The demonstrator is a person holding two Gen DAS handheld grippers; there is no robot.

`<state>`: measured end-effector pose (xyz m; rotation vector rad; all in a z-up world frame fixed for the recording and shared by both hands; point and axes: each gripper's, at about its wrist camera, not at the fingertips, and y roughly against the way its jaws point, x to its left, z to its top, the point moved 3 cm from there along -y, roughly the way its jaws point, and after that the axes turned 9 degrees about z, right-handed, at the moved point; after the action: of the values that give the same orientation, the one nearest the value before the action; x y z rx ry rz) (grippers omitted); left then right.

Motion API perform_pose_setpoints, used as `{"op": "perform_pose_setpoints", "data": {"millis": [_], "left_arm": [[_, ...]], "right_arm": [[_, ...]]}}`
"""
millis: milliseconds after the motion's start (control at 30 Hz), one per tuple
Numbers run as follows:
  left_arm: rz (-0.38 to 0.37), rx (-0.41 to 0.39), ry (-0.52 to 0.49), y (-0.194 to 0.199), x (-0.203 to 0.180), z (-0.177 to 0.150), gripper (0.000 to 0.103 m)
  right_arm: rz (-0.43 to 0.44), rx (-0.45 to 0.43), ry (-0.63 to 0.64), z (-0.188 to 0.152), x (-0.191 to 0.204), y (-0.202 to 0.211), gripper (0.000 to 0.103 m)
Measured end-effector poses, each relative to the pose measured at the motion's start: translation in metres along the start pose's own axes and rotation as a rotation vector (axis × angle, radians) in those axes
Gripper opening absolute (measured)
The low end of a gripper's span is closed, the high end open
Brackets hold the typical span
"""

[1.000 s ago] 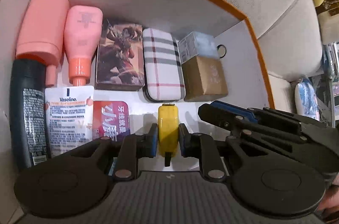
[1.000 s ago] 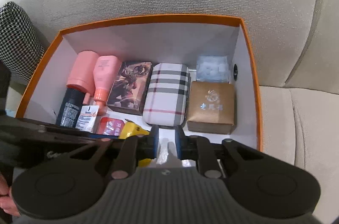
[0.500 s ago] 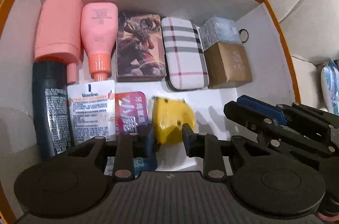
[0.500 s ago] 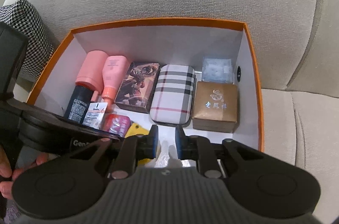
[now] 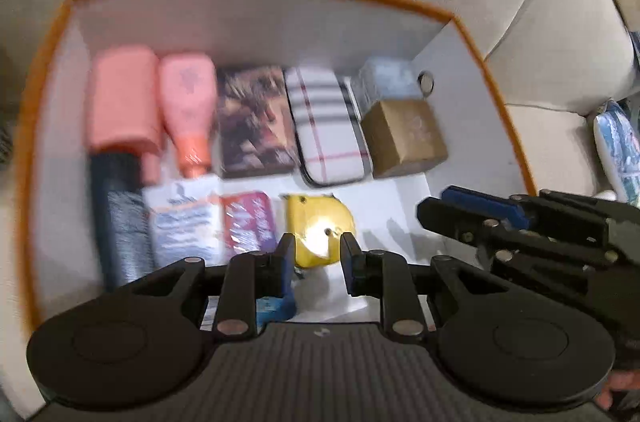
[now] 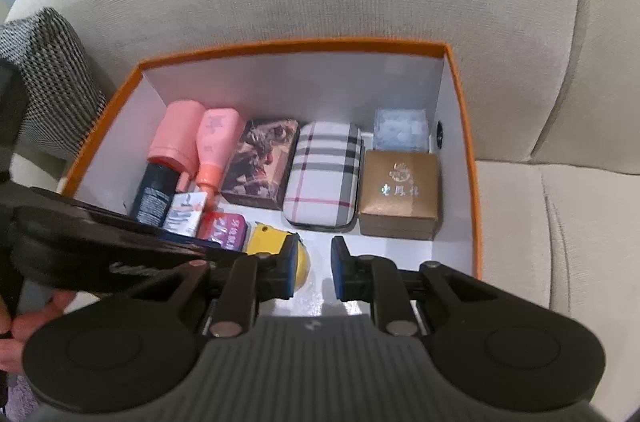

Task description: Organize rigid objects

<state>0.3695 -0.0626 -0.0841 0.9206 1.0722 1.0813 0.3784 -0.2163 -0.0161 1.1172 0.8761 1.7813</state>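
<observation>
An orange-rimmed white box [image 6: 304, 44] sits on a beige sofa. A yellow tape measure [image 5: 320, 214] lies flat on the box floor beside a red tin [image 5: 248, 222]. My left gripper [image 5: 318, 242] hovers just above the tape measure; its jaws are closing, apart with nothing pressed between them. My right gripper [image 6: 316, 252] hangs over the bare front floor of the box, its jaws opening and empty. The back row holds two pink bottles [image 6: 200, 142], a picture box [image 6: 262, 162], a plaid case [image 6: 324, 174] and a brown box [image 6: 400, 190].
A dark tube [image 6: 154, 194] and a white sachet [image 6: 186, 212] lie at the front left. A clear bluish box [image 6: 400, 128] sits behind the brown one. A houndstooth cushion [image 6: 44, 74] lies left of the box. A hand [image 6: 24, 326] holds the left tool.
The left gripper let go of the yellow tape measure, which now lies flat on the box floor. Both grippers have risen, so more of the box and sofa shows.
</observation>
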Motion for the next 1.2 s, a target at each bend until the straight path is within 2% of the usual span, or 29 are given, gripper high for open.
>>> {"op": "perform_pose_setpoints", "data": {"millis": [133, 167, 300, 367, 433, 467, 567, 600, 633, 667, 733, 833, 1000, 1200], "left_arm": [[0.057, -0.143, -0.028, 0.042, 0.000, -0.008, 0.044], [0.064, -0.174, -0.035, 0.054, 0.002, -0.008, 0.048], [0.089, -0.307, -0.050, 0.092, -0.001, -0.018, 0.061], [0.109, -0.380, -0.063, 0.112, -0.003, -0.024, 0.075], [0.133, -0.452, -0.066, 0.127, -0.004, -0.031, 0.082], [0.142, -0.482, -0.067, 0.134, -0.004, -0.035, 0.085], [0.164, -0.550, -0.057, 0.148, -0.001, -0.046, 0.090], [0.177, -0.570, -0.055, 0.153, -0.001, -0.051, 0.092], [0.201, -0.592, -0.054, 0.157, 0.000, -0.056, 0.100], [0.230, -0.612, -0.049, 0.160, 0.000, -0.061, 0.103], [0.281, -0.653, -0.036, 0.164, 0.002, -0.073, 0.103], [0.329, -0.678, -0.009, 0.160, 0.005, -0.088, 0.103], [0.320, -0.634, 0.030, 0.139, 0.009, -0.107, 0.103], [0.343, -0.640, 0.060, 0.129, 0.011, -0.125, 0.103]], "right_arm": [[-0.006, -0.065, 0.038, 0.001, 0.016, 0.029, 0.035], [-0.010, -0.080, 0.051, 0.000, 0.020, 0.035, 0.036], [-0.010, -0.155, 0.090, -0.005, 0.035, 0.064, 0.052], [-0.011, -0.186, 0.105, -0.008, 0.041, 0.077, 0.057], [-0.017, -0.219, 0.122, -0.011, 0.048, 0.089, 0.066], [-0.022, -0.238, 0.131, -0.013, 0.051, 0.096, 0.067], [-0.036, -0.294, 0.162, -0.020, 0.059, 0.113, 0.075], [-0.036, -0.314, 0.169, -0.023, 0.060, 0.119, 0.082], [-0.036, -0.333, 0.176, -0.025, 0.063, 0.123, 0.086], [-0.038, -0.347, 0.179, -0.029, 0.064, 0.125, 0.088], [-0.042, -0.363, 0.174, -0.036, 0.067, 0.127, 0.093], [-0.048, -0.369, 0.142, -0.048, 0.067, 0.122, 0.094], [-0.068, -0.343, 0.100, -0.068, 0.069, 0.103, 0.094], [-0.086, -0.353, 0.074, -0.090, 0.072, 0.098, 0.094]]}}
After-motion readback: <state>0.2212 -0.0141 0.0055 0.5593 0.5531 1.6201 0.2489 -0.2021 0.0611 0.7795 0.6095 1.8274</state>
